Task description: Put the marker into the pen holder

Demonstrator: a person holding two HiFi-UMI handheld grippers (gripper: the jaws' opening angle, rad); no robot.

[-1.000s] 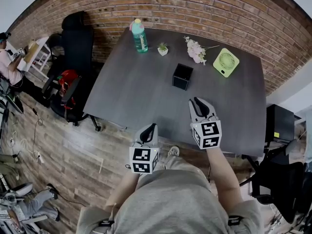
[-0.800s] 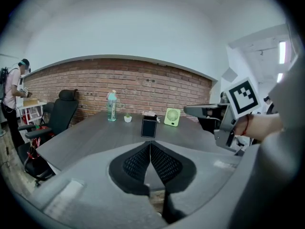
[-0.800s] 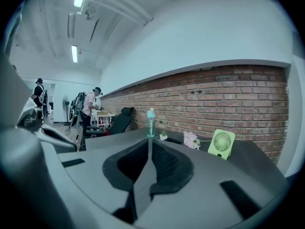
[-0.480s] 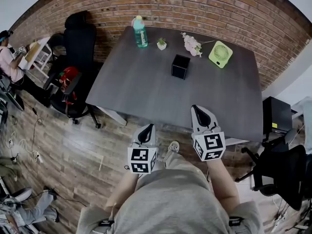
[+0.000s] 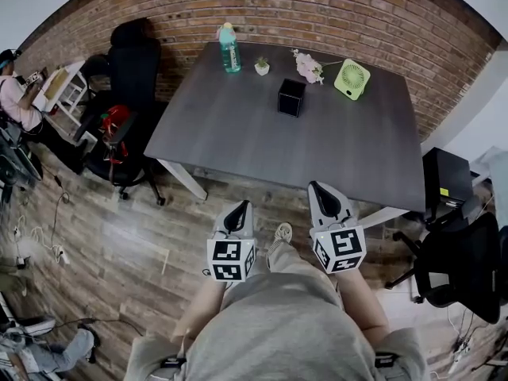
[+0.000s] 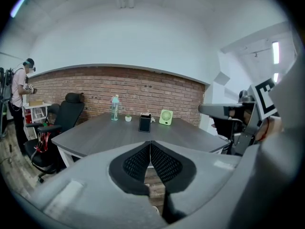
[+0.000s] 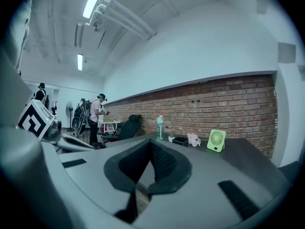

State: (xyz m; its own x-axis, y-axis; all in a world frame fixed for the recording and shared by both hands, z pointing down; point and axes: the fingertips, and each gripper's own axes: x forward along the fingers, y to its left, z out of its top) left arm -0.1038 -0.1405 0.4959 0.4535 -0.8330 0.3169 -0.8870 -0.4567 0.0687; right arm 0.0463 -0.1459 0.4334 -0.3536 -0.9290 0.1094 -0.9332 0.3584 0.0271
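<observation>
The black cube pen holder stands toward the back of the dark grey table; it also shows small in the left gripper view and in the right gripper view. No marker shows in any view. My left gripper hangs over the wooden floor, short of the table's front edge, jaws shut with nothing between them. My right gripper is at the table's front edge, also shut and empty. Both are far from the pen holder.
A teal bottle, a small potted plant, pink flowers and a green fan line the table's back edge by the brick wall. Black office chairs stand at left and right. A person stands far left.
The view has pulled back from the table. Both grippers have drawn back toward the body; the right one, earlier over the tabletop, now sits at its front edge. Both stay shut.
</observation>
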